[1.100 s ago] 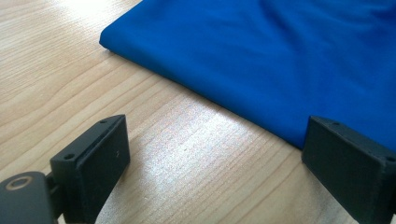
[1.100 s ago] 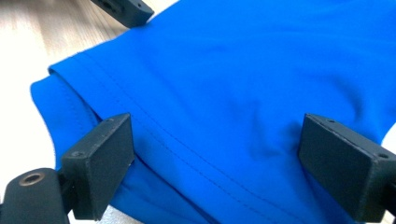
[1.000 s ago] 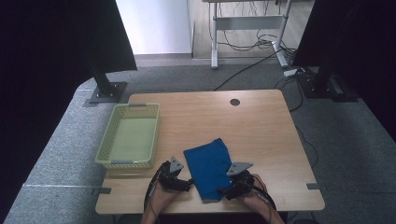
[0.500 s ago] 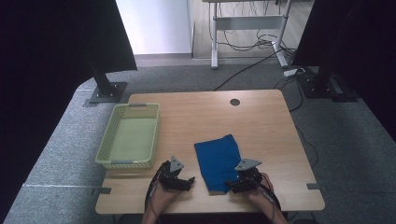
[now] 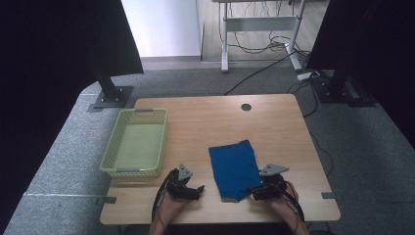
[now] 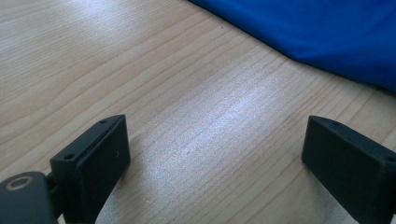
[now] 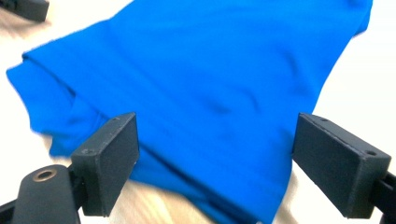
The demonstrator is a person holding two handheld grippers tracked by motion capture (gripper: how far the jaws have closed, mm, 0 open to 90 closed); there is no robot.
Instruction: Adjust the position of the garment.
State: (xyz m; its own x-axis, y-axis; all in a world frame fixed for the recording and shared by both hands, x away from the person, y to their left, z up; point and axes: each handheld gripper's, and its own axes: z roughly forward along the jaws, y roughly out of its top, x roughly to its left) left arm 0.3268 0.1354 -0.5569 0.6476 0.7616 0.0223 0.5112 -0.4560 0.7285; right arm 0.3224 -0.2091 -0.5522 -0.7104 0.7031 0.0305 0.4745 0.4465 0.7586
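Blue folded cloth [image 5: 235,169] lies flat between both grippers — left gripper [image 5: 192,190] beside it, jaws apart over bare table [image 5: 205,122]; right gripper [image 5: 255,192], jaws spread empty, faces its near corner, probably lining up a grasp.

Quick count: one tabletop [image 5: 274,127], light wood, with one round hole [image 5: 246,107] near its far edge. On it sits one blue cloth [image 5: 234,169] (folded, so it counts as a single piece) and one yellow-green basket [image 5: 110,159]. Two claws are at the near edge, a left claw [image 5: 198,189] and a right claw [image 5: 253,192], each with two black jaws.
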